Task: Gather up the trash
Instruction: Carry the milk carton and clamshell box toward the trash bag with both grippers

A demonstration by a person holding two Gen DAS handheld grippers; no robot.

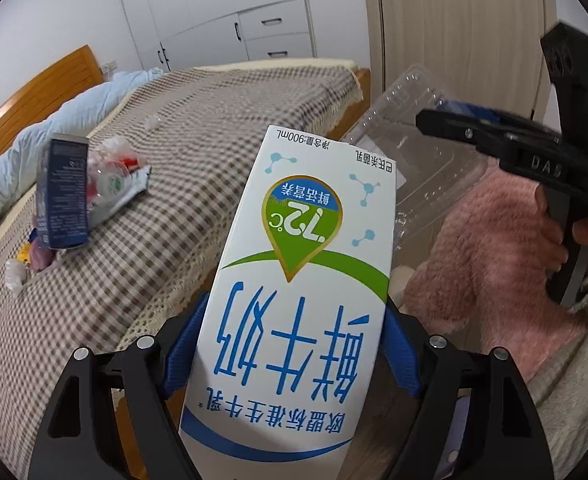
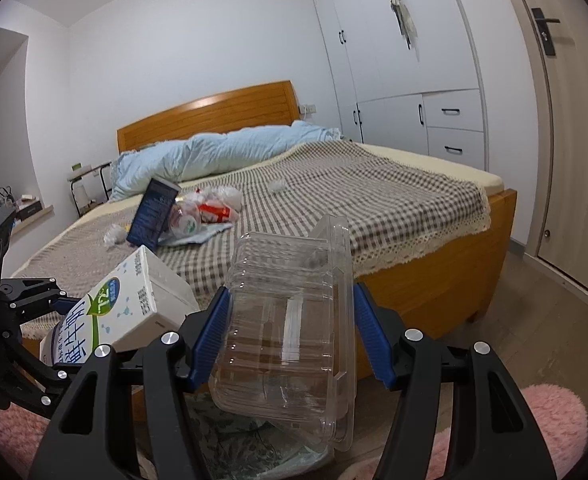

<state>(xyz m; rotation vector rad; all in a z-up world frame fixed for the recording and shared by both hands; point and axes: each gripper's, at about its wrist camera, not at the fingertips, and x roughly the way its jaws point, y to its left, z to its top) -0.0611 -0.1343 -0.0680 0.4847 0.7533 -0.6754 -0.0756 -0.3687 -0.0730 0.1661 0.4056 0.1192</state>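
1. Left gripper (image 1: 294,360): clamped across the lower body of a milk carton (image 1: 305,272), blue pads pressed flat on its two opposite side walls. The carton sticks out forward along the fingers, printed face up, off the bed.

2. Right gripper (image 2: 290,332): clenched on a clear plastic clamshell container (image 2: 294,320), one pad on each side wall. The container hangs in the air in front of the bed (image 2: 413,208), its lid edge turned to the right.

3. Handling, carton: judged stiff board, most likely empty and so light. The flat walls give the pads good bearing; a hold low on the body is sound, though a hard squeeze could cave an empty wall.

4. Handling, clamshell: judged thin, springy and slick (the walls look slightly pinched between the pads). It could buckle or pop out under more pressure; the ribbed side walls near the base are the better hold, not the hinged lid.

5. Remaining trash: a dark blue box (image 2: 154,216) propped on a heap of wrappers and bags (image 2: 210,210), and a small crumpled white scrap (image 2: 278,185) farther up the checked blanket.

6. Below the right gripper lies a patterned bag or liner (image 2: 246,440); whether it is the trash receptacle cannot be told.
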